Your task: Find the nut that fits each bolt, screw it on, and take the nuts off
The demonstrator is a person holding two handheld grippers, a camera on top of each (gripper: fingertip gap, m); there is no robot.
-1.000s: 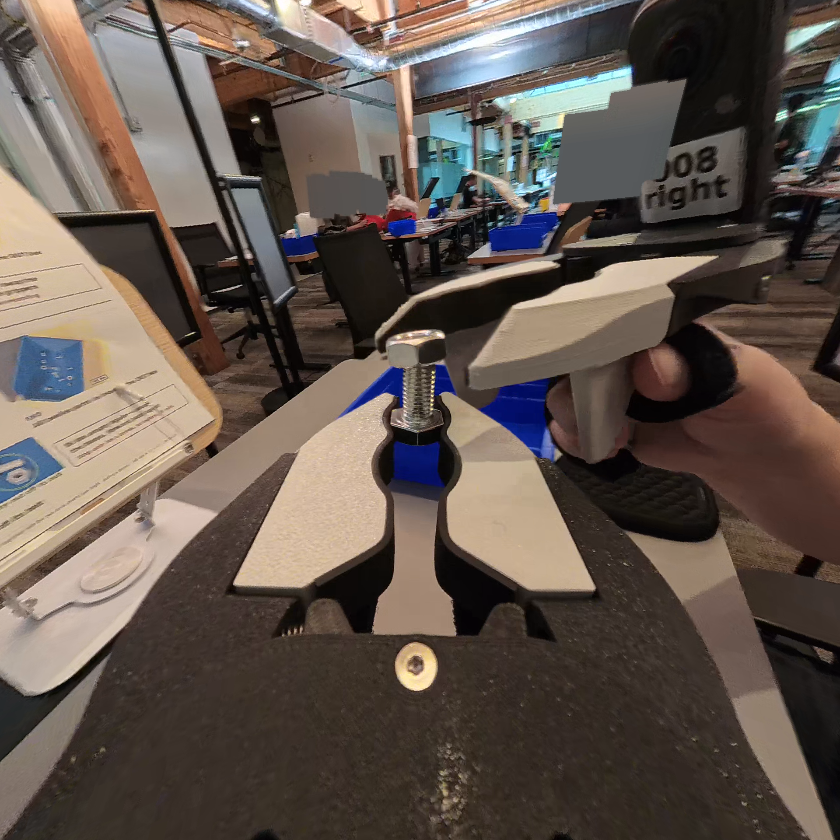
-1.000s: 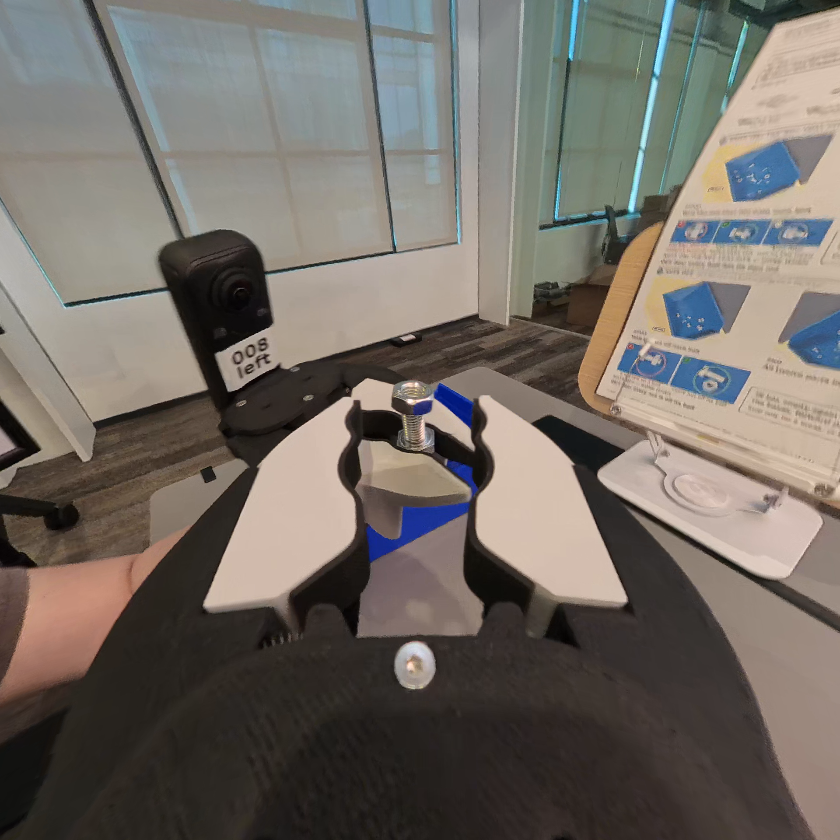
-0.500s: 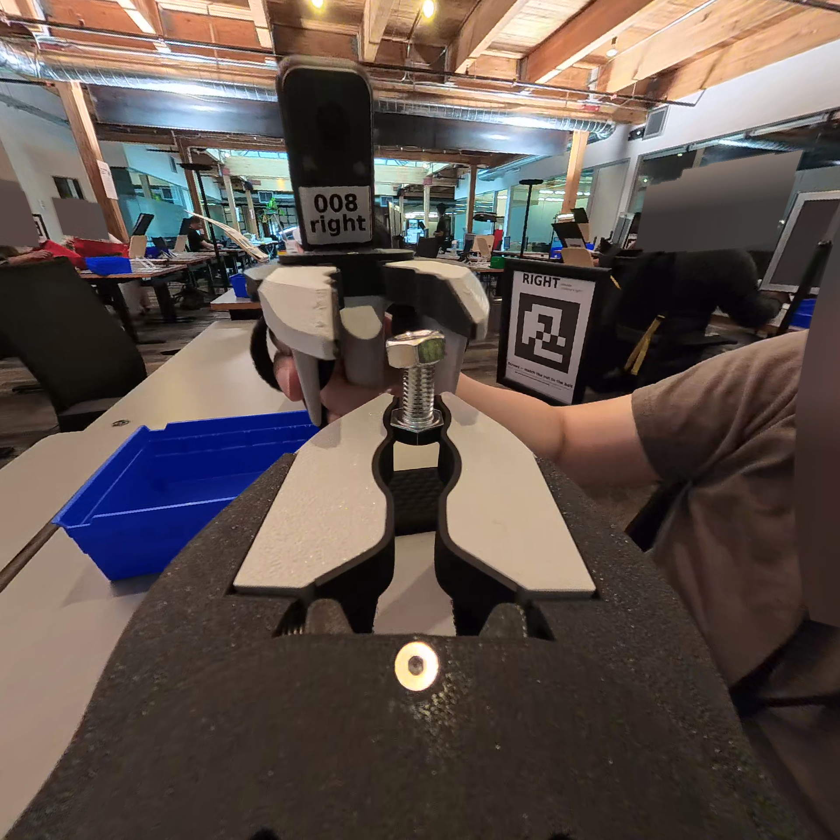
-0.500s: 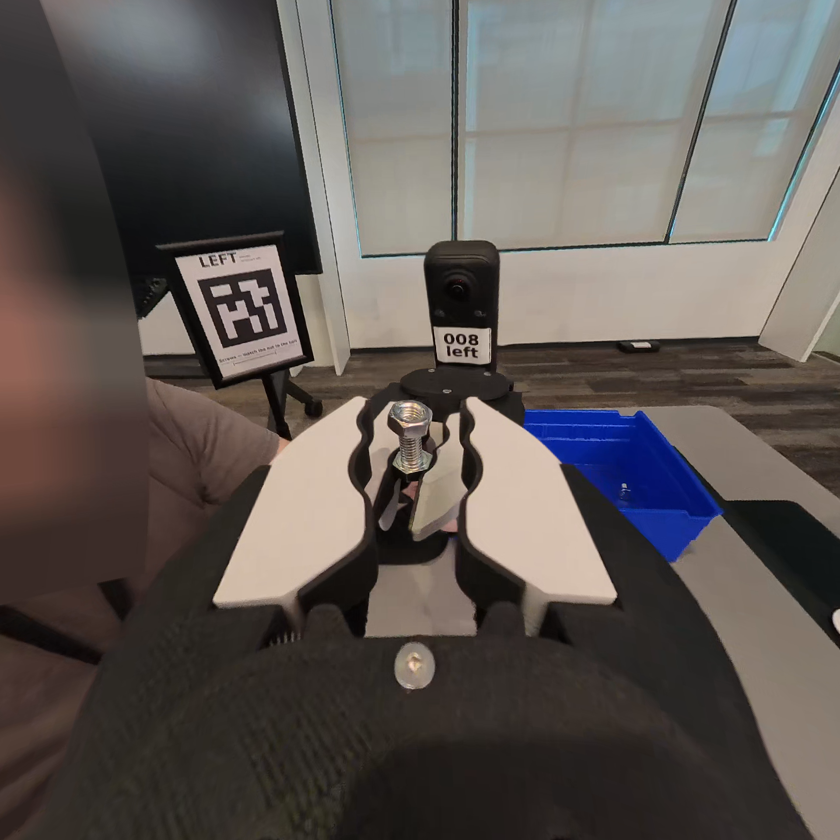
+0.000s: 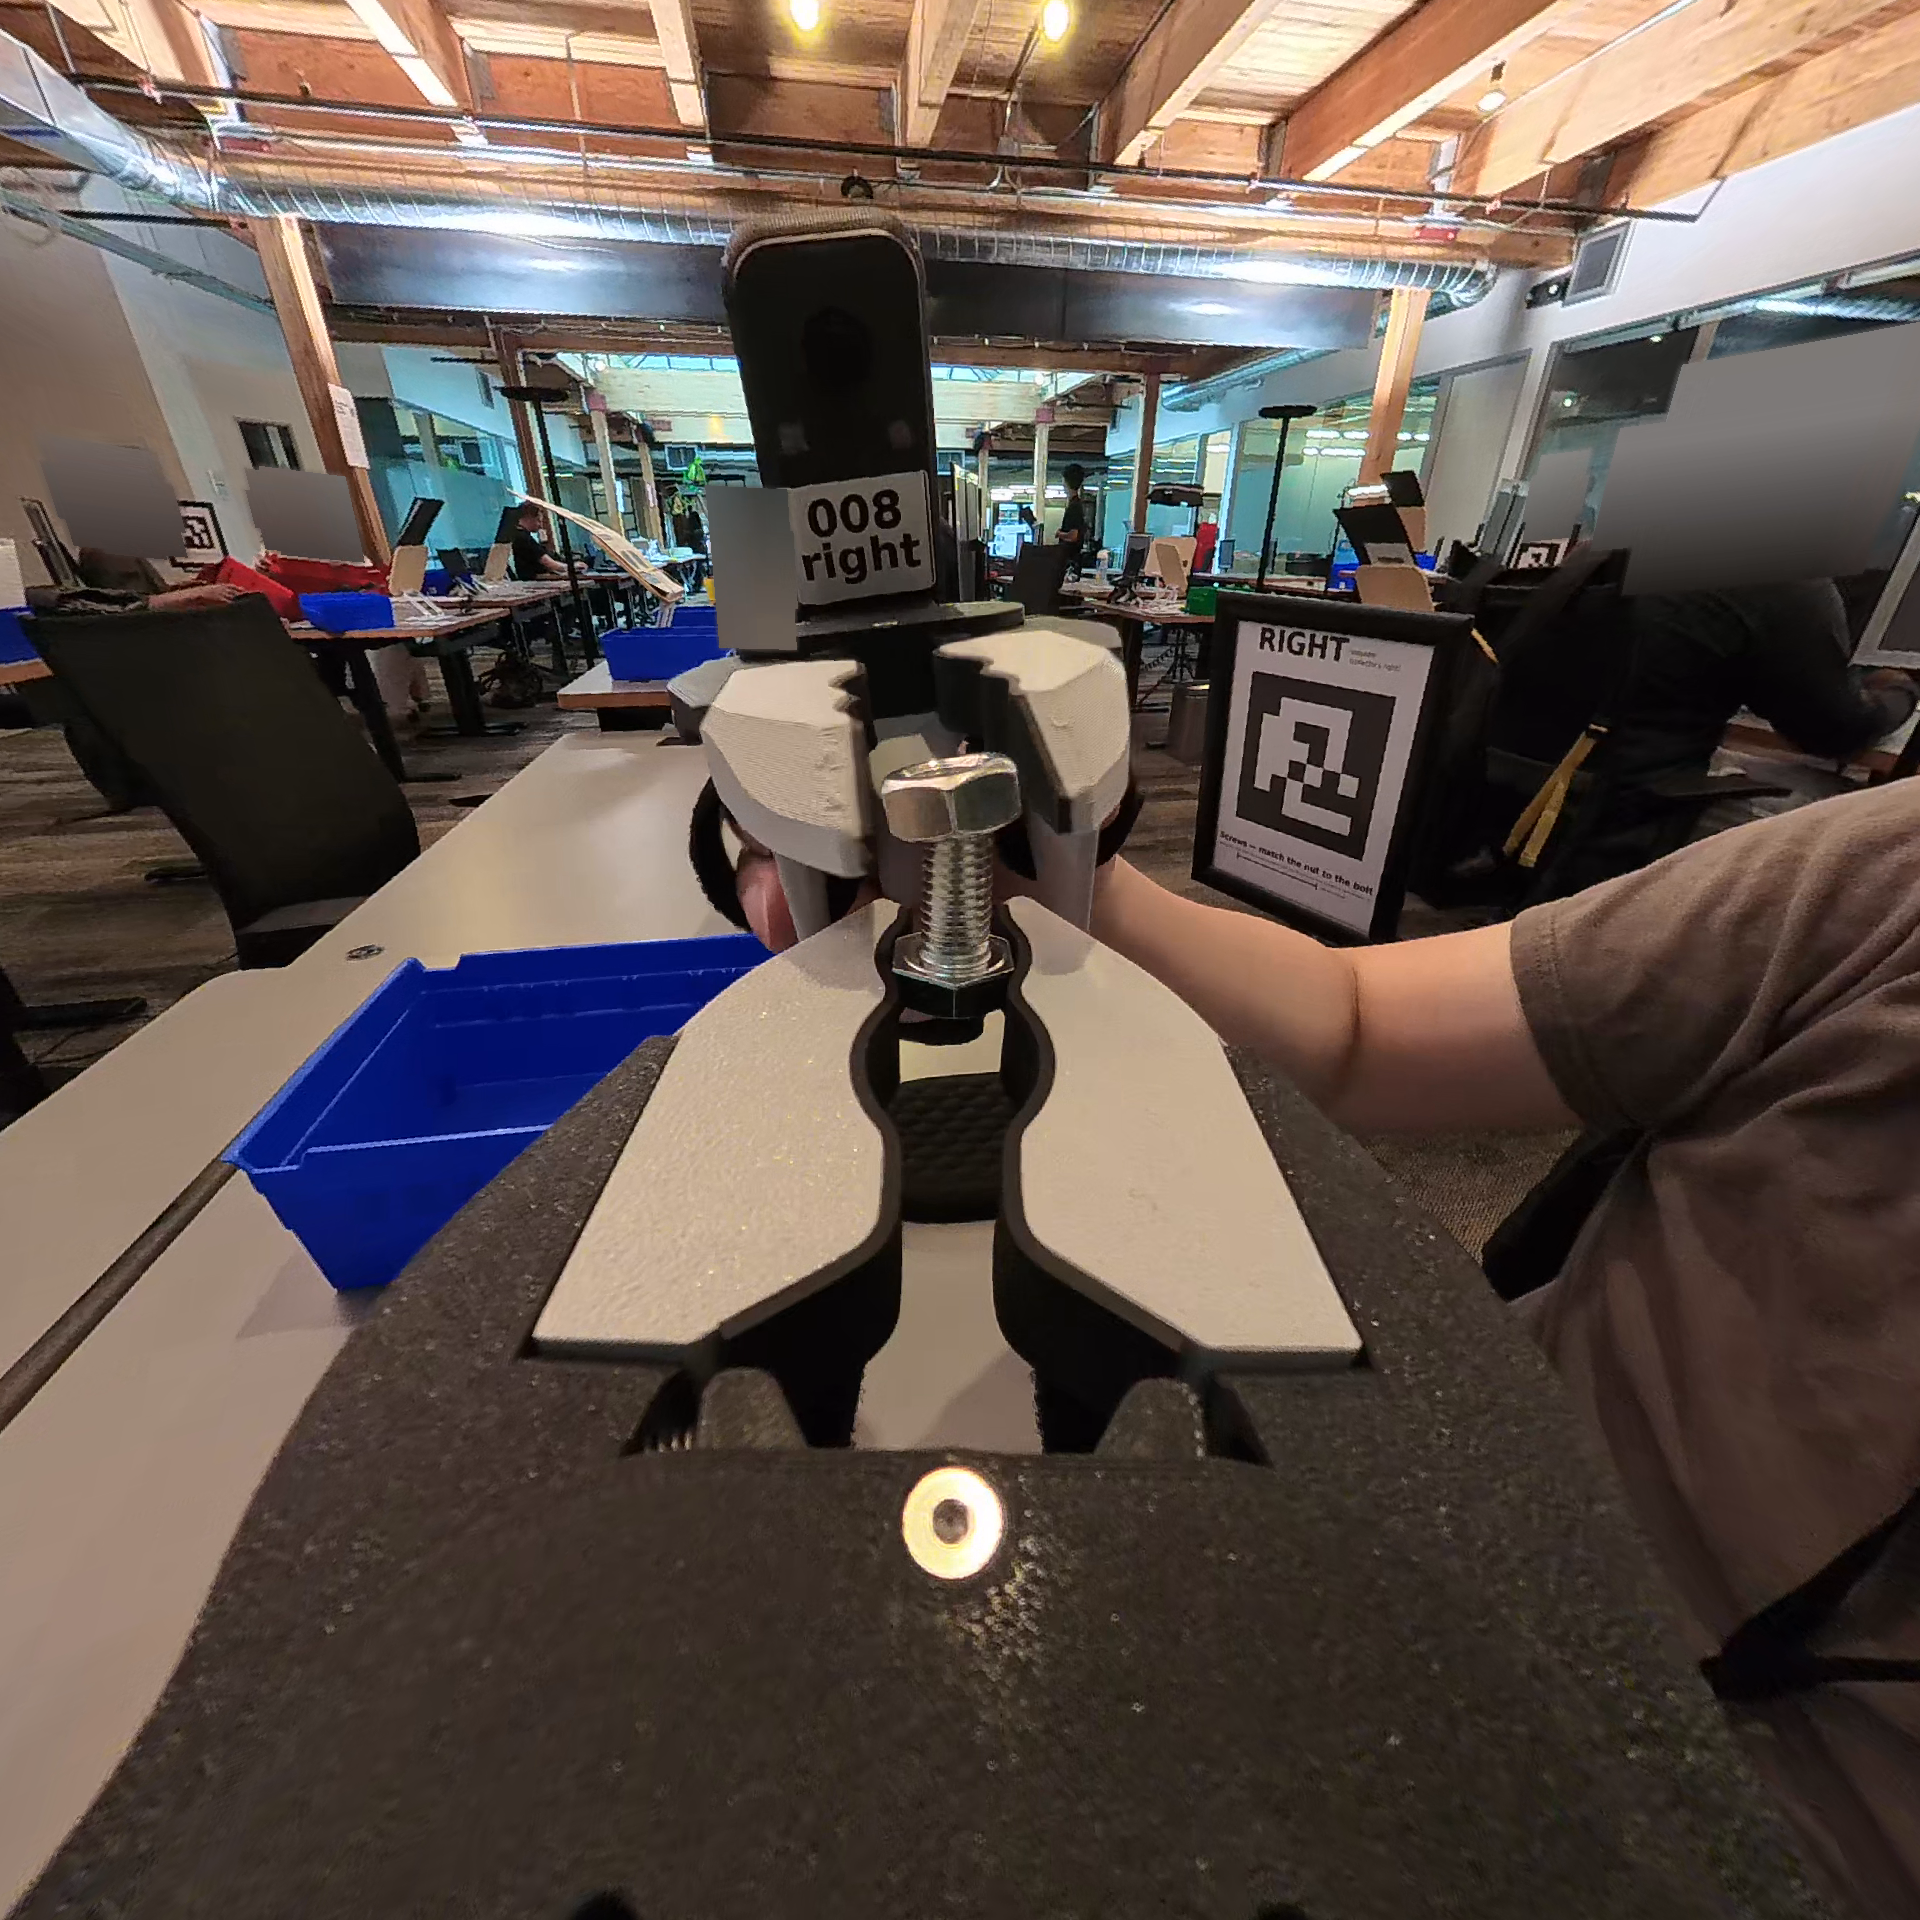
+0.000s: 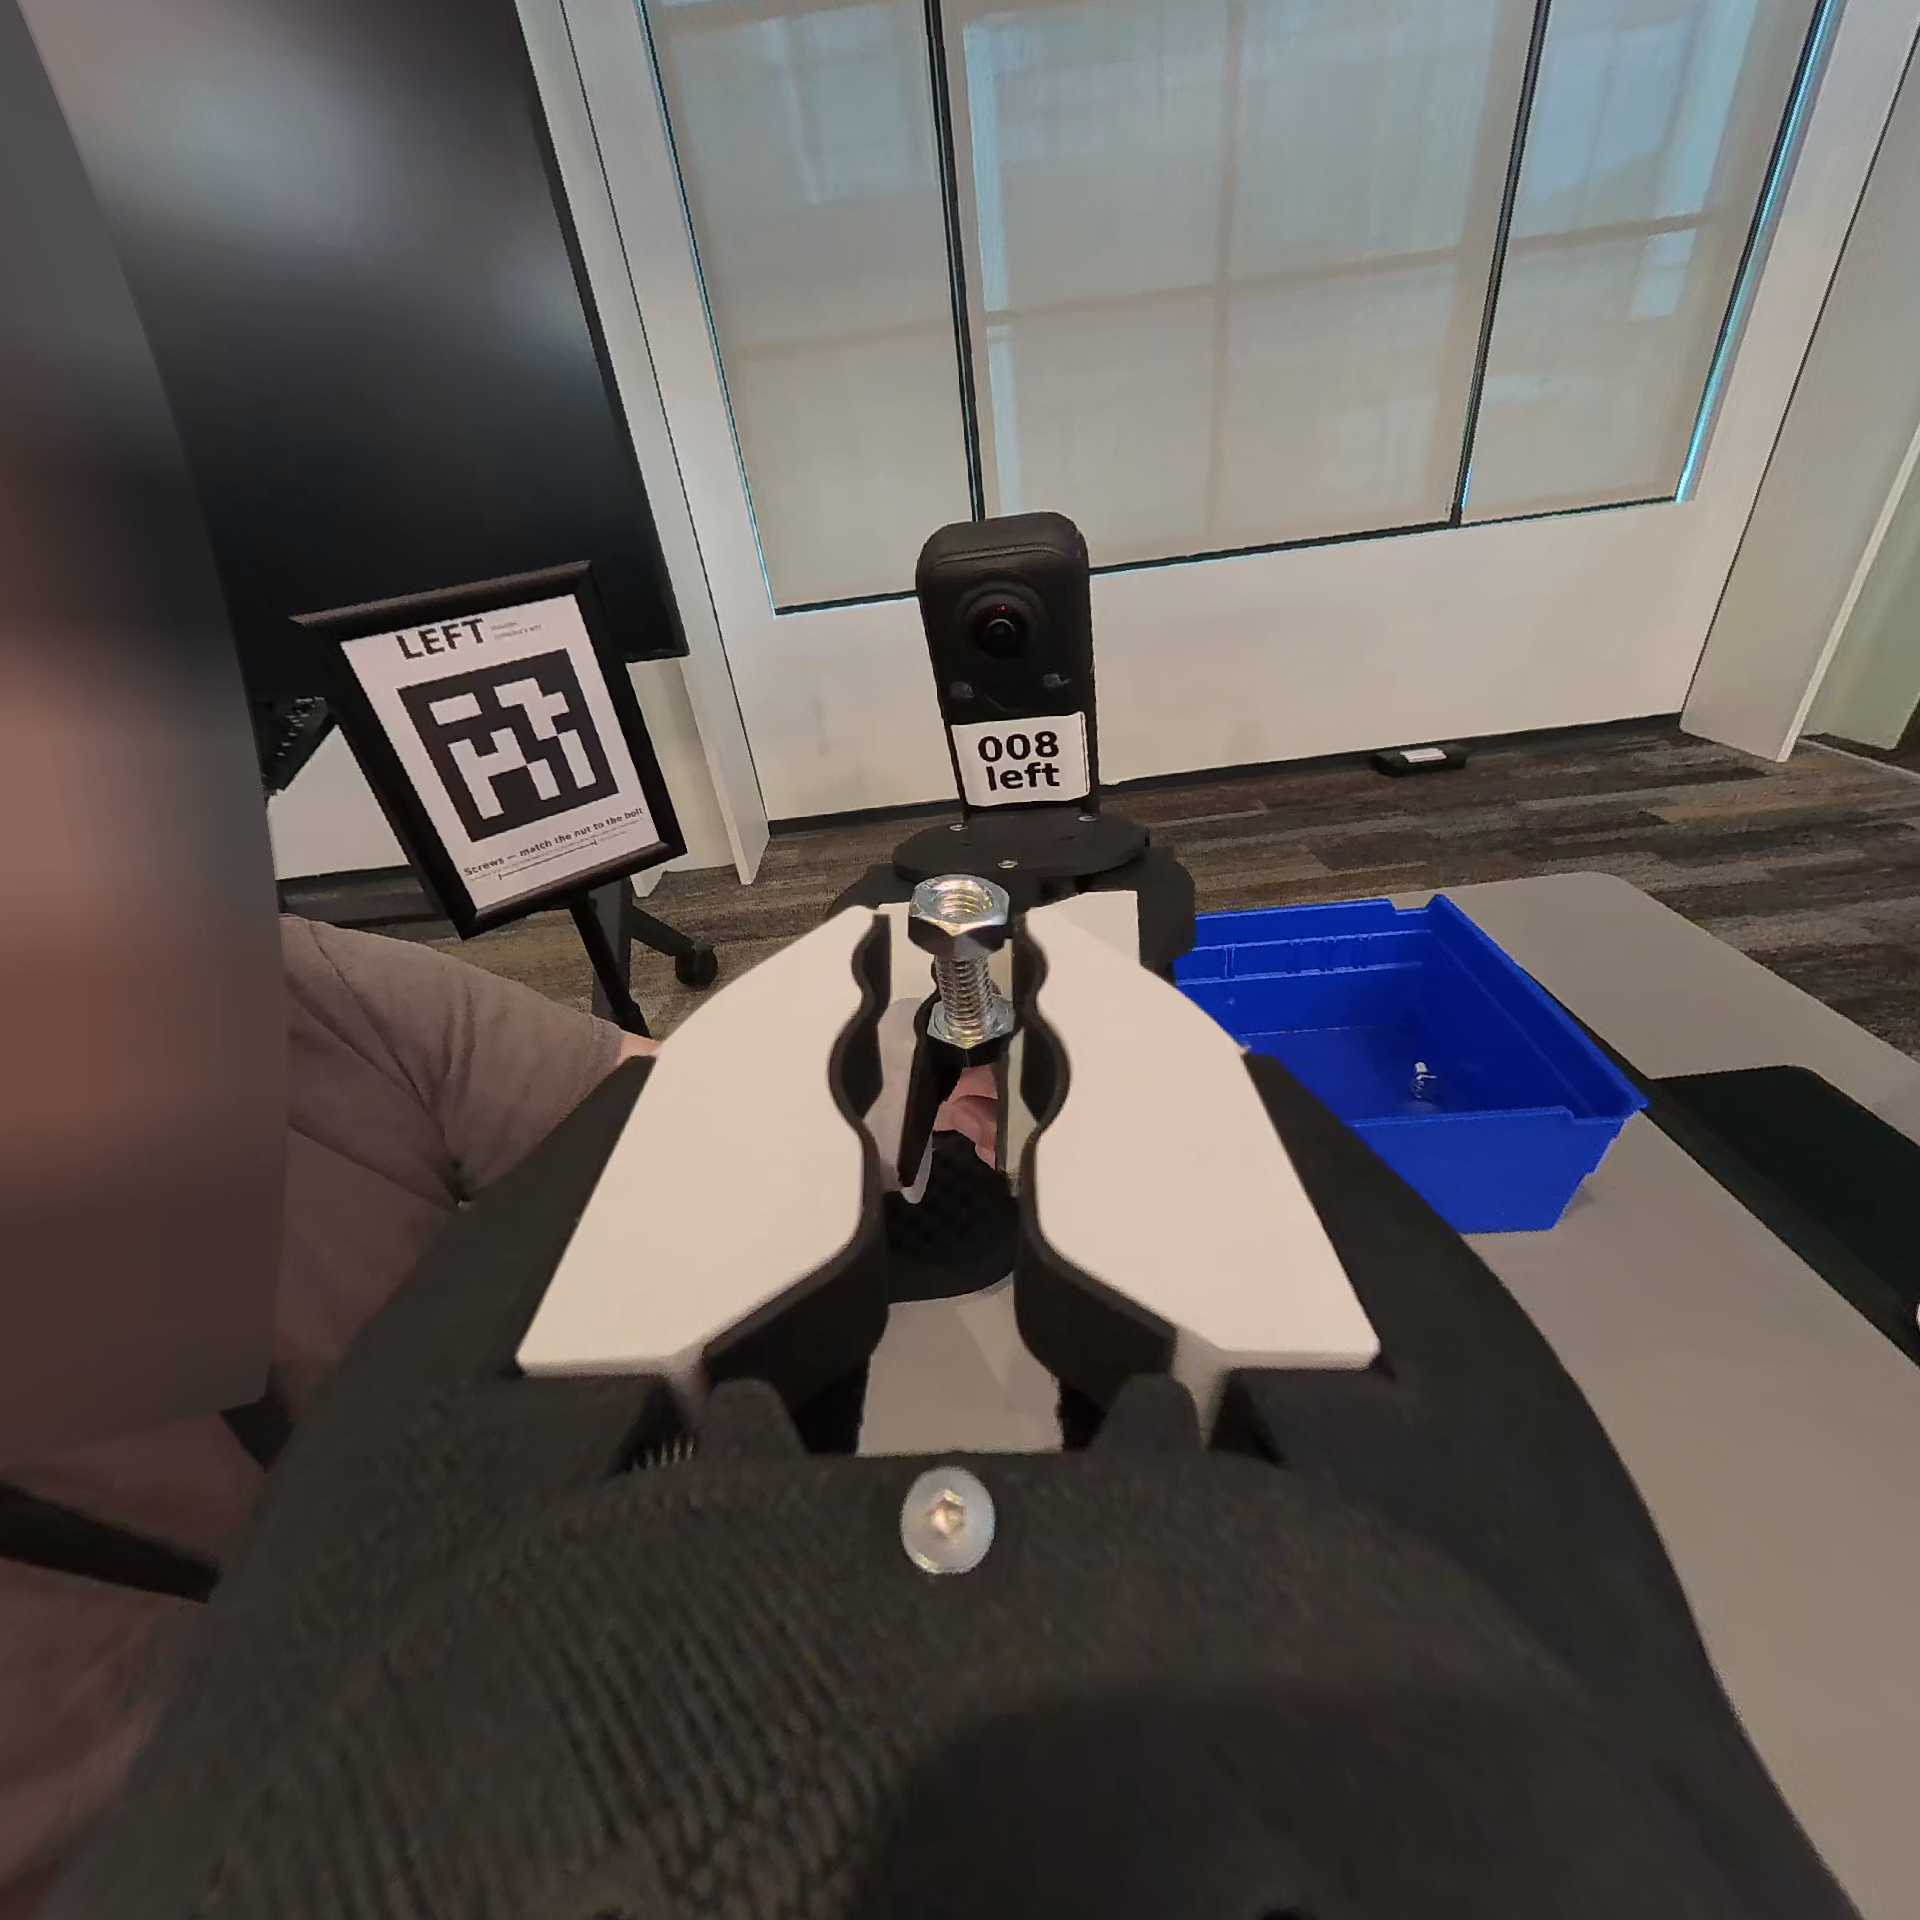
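A silver bolt (image 5: 951, 873) stands upright between my two grippers, which face each other above the table. My left gripper (image 5: 951, 935) is shut on the nut (image 5: 951, 961) at the lower end of the thread. My right gripper (image 6: 958, 925) is shut on the bolt's hex head (image 6: 958, 914). In the left wrist view the right gripper (image 5: 940, 748) sits just behind the head (image 5: 951, 795). In the right wrist view the nut (image 6: 968, 1023) shows below, pinched by the left gripper's dark fingers (image 6: 920, 1091).
A blue bin (image 5: 343, 1205) stands on the grey table (image 5: 125, 1455); in the right wrist view the bin (image 6: 1496, 1164) holds a small silver part (image 6: 1421, 1084). Framed marker signs (image 5: 1320, 769) (image 6: 509, 748) stand to either side. A person's arm (image 5: 1299, 1018) holds the right gripper. A black mat (image 6: 1797, 1132) lies at the right. The tips of one gripper are about 4 cm away from the tips of the other.
Both grippers have swung round together with the bolt, away from the instruction board, and now face each other head-on. The grips on nut and head have held.
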